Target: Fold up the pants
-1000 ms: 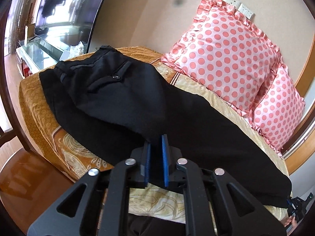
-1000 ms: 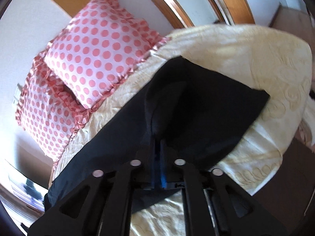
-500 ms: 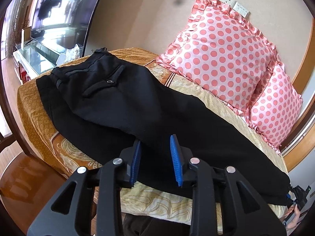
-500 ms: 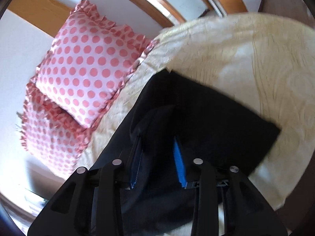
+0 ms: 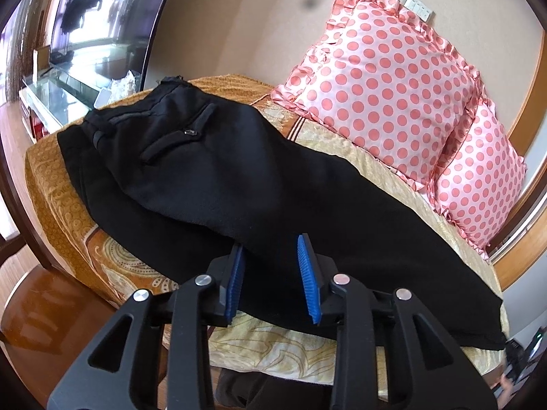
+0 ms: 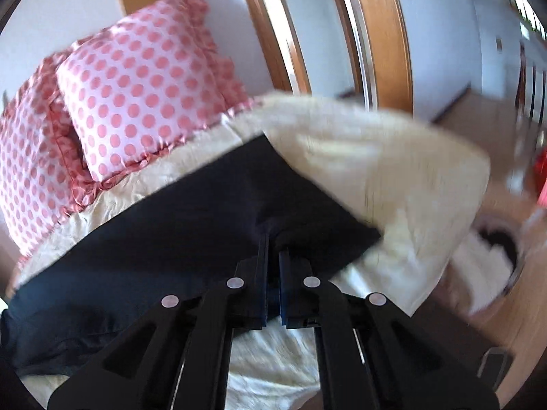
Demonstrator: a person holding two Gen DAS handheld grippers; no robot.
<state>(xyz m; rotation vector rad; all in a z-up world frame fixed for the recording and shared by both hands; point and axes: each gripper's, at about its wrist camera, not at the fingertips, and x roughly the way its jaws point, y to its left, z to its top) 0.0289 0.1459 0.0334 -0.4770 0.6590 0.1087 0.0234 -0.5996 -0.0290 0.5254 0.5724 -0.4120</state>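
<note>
Since half a second back, my right gripper (image 6: pixel 272 256) has snapped its blue pads together: they stood apart over the cloth then, and now they are clenched on a pinch of black fabric near the cuff end of the pants (image 6: pixel 205 212), low in the middle of the right wrist frame. That view has swung too; more of the wooden door frames (image 6: pixel 383 51) shows at the top, and everything is blurred.

Over on the left, my left gripper (image 5: pixel 273 273) has opened up from its near-shut pose of a second ago and has barely changed since the half-second mark. Its blue pads (image 5: pixel 309 280) stand apart, released, the near edge of the trouser leg lying between them but not squeezed.

The pants (image 5: pixel 212 171) lie full length across the patterned bedspread (image 5: pixel 61 184), waistband and back pocket at upper left, legs running to lower right, polka-dot pillows (image 5: pixel 386 78) behind. One leg looks already laid over the other, so the lengthwise fold seems done. Folding cuff to waist is, I judge, what's left, and only one hand has a hold.
</note>
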